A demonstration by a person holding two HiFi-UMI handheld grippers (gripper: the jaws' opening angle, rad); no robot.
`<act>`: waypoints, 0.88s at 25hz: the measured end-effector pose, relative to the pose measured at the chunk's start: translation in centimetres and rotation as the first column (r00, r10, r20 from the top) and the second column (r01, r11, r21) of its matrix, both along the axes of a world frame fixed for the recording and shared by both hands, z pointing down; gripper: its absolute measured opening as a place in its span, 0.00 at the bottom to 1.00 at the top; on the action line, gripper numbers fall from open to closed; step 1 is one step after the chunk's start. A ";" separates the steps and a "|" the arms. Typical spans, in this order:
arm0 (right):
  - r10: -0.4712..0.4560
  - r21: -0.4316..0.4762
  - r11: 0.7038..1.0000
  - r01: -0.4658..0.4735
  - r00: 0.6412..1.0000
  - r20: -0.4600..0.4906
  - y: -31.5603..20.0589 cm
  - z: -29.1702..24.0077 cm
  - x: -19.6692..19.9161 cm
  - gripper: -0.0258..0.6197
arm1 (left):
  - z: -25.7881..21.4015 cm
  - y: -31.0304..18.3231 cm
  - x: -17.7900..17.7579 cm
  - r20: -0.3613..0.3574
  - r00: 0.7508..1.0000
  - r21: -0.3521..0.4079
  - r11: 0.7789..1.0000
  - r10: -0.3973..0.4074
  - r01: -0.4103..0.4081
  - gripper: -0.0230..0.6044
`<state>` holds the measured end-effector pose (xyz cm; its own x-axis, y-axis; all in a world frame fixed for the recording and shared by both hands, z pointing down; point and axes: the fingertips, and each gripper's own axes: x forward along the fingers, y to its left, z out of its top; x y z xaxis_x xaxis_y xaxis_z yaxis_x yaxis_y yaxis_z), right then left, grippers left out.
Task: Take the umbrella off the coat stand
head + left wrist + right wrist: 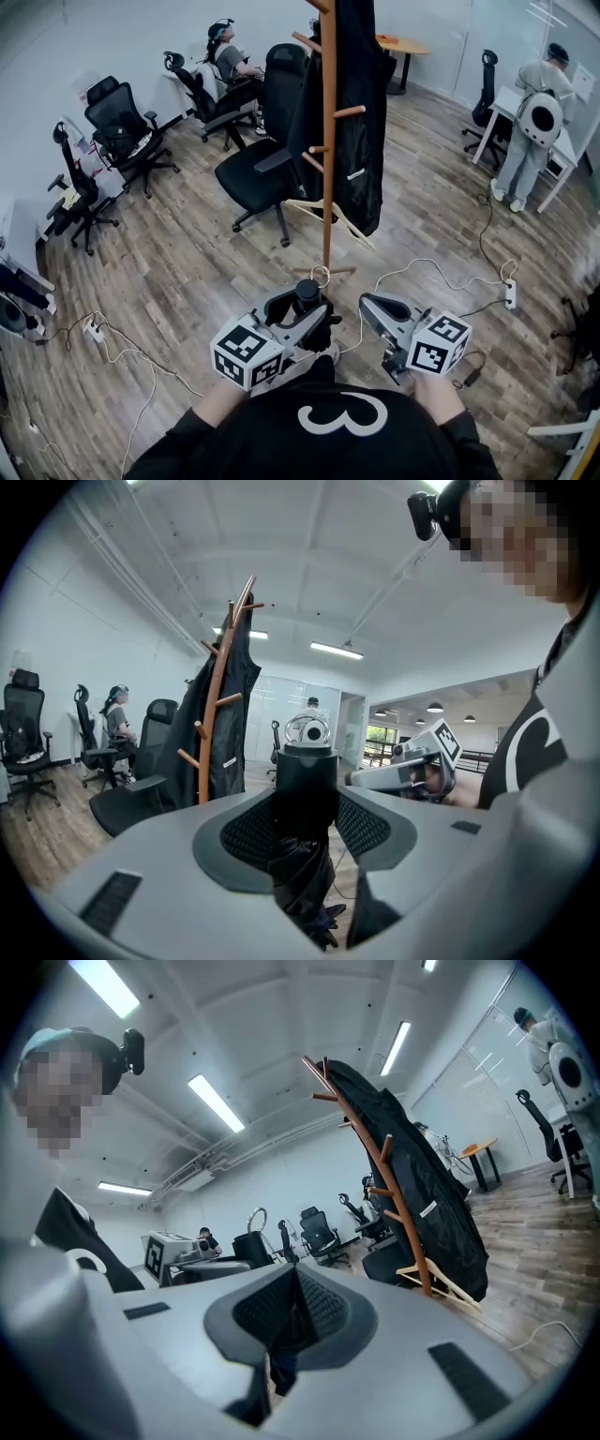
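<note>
Black and folded, the umbrella (305, 794) stands upright between the pads of your left gripper (305, 315). They are clamped on its thick handle, with the ring at the top and the canopy hanging loose below. It is clear of the coat stand (328, 141), held low in front of you, so the lift-off looks done.

The main risk is the grip itself. The handle looks smooth and round, so a tilt of the wrist could let it slide down through the pads. The dangling canopy could also swing and snag.

Your right gripper (292, 1285) has its jaws together on nothing, so it offers no backup support.

Farther out, the wooden hanger (335, 221) leans at the stand's foot and white cables (422, 267) loop across the floor. A careless step could trip you or topple the stand and its coat (361, 122).
</note>
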<state>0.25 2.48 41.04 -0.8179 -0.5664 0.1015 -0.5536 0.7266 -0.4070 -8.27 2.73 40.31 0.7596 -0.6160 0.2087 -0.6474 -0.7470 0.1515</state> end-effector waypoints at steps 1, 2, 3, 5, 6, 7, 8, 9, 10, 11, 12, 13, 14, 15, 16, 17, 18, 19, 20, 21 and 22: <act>0.003 0.006 1.000 -0.003 1.000 -0.001 0.3 -0.2 0.1 0.08 | -0.1 0.3 0.2 0.000 1.000 0.002 1.000 0.004 -0.004 0.37; 0.007 0.012 1.000 -0.007 1.000 -0.002 0.5 -0.4 0.3 0.08 | -0.2 0.6 0.4 -0.001 1.000 0.005 1.000 0.007 -0.007 0.37; 0.009 0.018 1.000 -0.009 1.000 -0.005 0.8 -0.4 0.4 0.08 | -0.2 0.9 0.6 -0.001 1.000 0.007 1.000 0.011 -0.011 0.37; 0.006 0.030 1.000 -0.005 1.000 -0.015 1.4 -0.4 0.5 0.08 | -0.3 1.5 0.9 -0.002 1.000 0.008 1.000 0.019 -0.018 0.37; 0.001 0.034 0.999 0.000 1.000 -0.020 1.8 -0.4 0.5 0.08 | -0.3 1.8 1.0 -0.002 1.000 0.008 1.000 0.021 -0.021 0.37; -0.005 0.038 0.999 0.006 1.000 -0.023 2.2 -0.3 0.5 0.08 | -0.2 2.1 1.1 -0.002 1.000 0.009 1.000 0.023 -0.023 0.37; -0.009 0.041 0.999 0.010 1.000 -0.024 2.5 -0.3 0.5 0.08 | -0.2 2.4 1.3 -0.002 1.000 0.010 1.000 0.024 -0.023 0.37; -0.013 0.043 0.999 0.013 1.000 -0.023 2.7 -0.3 0.6 0.08 | -0.2 2.6 1.4 -0.001 1.000 0.011 1.000 0.023 -0.023 0.37; -0.014 0.044 0.999 0.015 1.000 -0.021 2.8 -0.3 0.6 0.08 | -0.1 2.8 1.4 -0.001 1.000 0.011 1.000 0.023 -0.023 0.37; -0.015 0.044 0.999 0.016 1.000 -0.021 2.9 -0.2 0.5 0.08 | -0.1 3.0 1.4 0.000 1.000 0.010 1.000 0.023 -0.023 0.37; -0.017 0.042 0.999 0.018 1.000 -0.021 3.0 -0.1 0.4 0.08 | 0.0 3.1 1.4 0.000 1.000 0.008 1.000 0.022 -0.022 0.37; -0.019 0.041 0.999 0.020 1.000 -0.022 3.1 -0.1 0.3 0.08 | 0.1 3.2 1.3 0.001 1.000 0.007 1.000 0.021 -0.021 0.37; -0.023 0.040 0.999 0.024 0.999 -0.023 3.1 0.0 0.2 0.08 | 0.1 3.3 1.2 0.002 1.000 0.007 1.000 0.018 -0.018 0.37; -0.027 0.039 0.999 0.028 0.999 -0.023 3.1 0.0 0.0 0.08 | 0.1 3.3 1.1 0.003 1.000 0.007 1.000 0.016 -0.016 0.37; -0.031 0.040 0.999 0.032 0.999 -0.023 3.1 0.1 -0.1 0.08 | 0.1 3.3 1.0 0.003 1.000 0.006 1.000 0.013 -0.013 0.37; -0.035 0.039 0.999 0.036 0.999 -0.024 3.0 0.1 -0.2 0.08 | 0.2 3.3 0.9 0.003 1.000 0.005 1.000 0.010 -0.010 0.37; -0.038 0.038 0.999 0.039 0.999 -0.025 3.0 0.2 -0.3 0.08 | 0.3 3.4 0.8 0.003 1.000 0.002 1.000 0.007 -0.007 0.37; -0.041 0.035 0.999 0.041 0.999 -0.025 3.1 0.4 -0.4 0.08 | 0.5 3.4 0.7 0.003 1.000 -0.003 1.000 0.005 -0.005 0.37; -0.044 0.030 0.999 0.045 0.999 -0.027 3.2 0.6 -0.5 0.08 | 0.7 3.6 0.7 0.004 1.000 -0.007 1.000 0.003 -0.003 0.37; -0.049 0.027 0.998 0.050 0.998 -0.030 3.4 0.9 -0.6 0.08 | 0.9 3.7 0.6 0.005 1.000 -0.010 1.000 0.000 0.000 0.37; -0.054 0.026 0.998 0.055 0.998 -0.034 3.5 1.0 -0.7 0.08 | 1.0 3.9 0.6 0.006 1.000 -0.009 1.000 -0.002 0.002 0.37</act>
